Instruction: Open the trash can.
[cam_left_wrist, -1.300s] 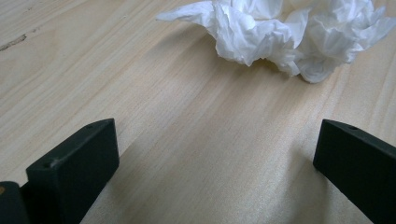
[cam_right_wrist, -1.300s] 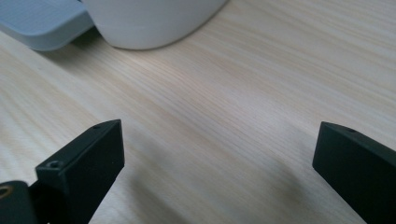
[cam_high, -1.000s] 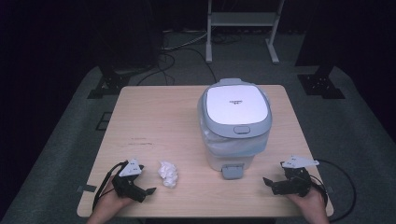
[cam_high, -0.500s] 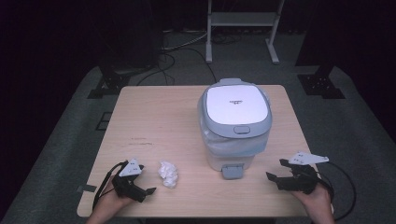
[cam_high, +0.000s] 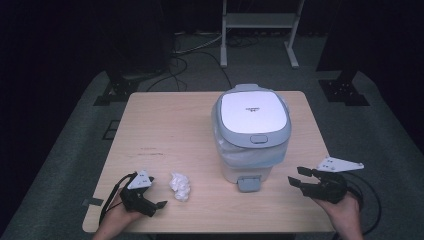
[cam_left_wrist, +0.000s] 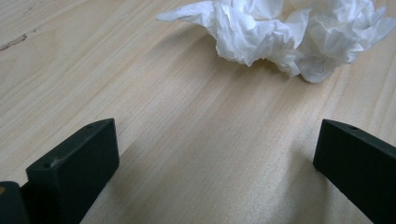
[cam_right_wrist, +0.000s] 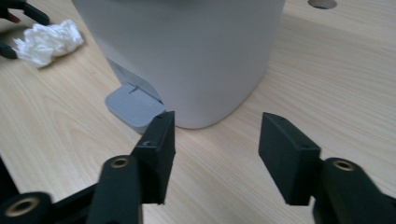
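Raised off the table since a second ago, my right gripper (cam_high: 300, 179) now hangs above the near right corner, its jaws just closing from wide to about half apart with nothing between them. Its hand comes in from the bottom edge of the high view, the jaws pointing left toward the bin (cam_high: 251, 132), which stands right of the table's middle. From the right gripper view I look level along the jaws at the bin's pale wall (cam_right_wrist: 187, 56) and at the grey foot pedal (cam_right_wrist: 134, 108) jutting from its base onto the wood.

My left gripper (cam_high: 156, 205) has kept its place at the near left corner, low on the table (cam_high: 165, 125), jaws aimed right. They stand wide apart in the left gripper view, bare wood between them. The crumpled white tissue (cam_left_wrist: 285, 32) lies just ahead of them, apart from both pads; in the high view it sits between the left gripper and the bin, near the front edge.

The bin's white lid (cam_high: 252, 114) carries a small line of dark print, too small for me to read, and a grey push button at its front rim.
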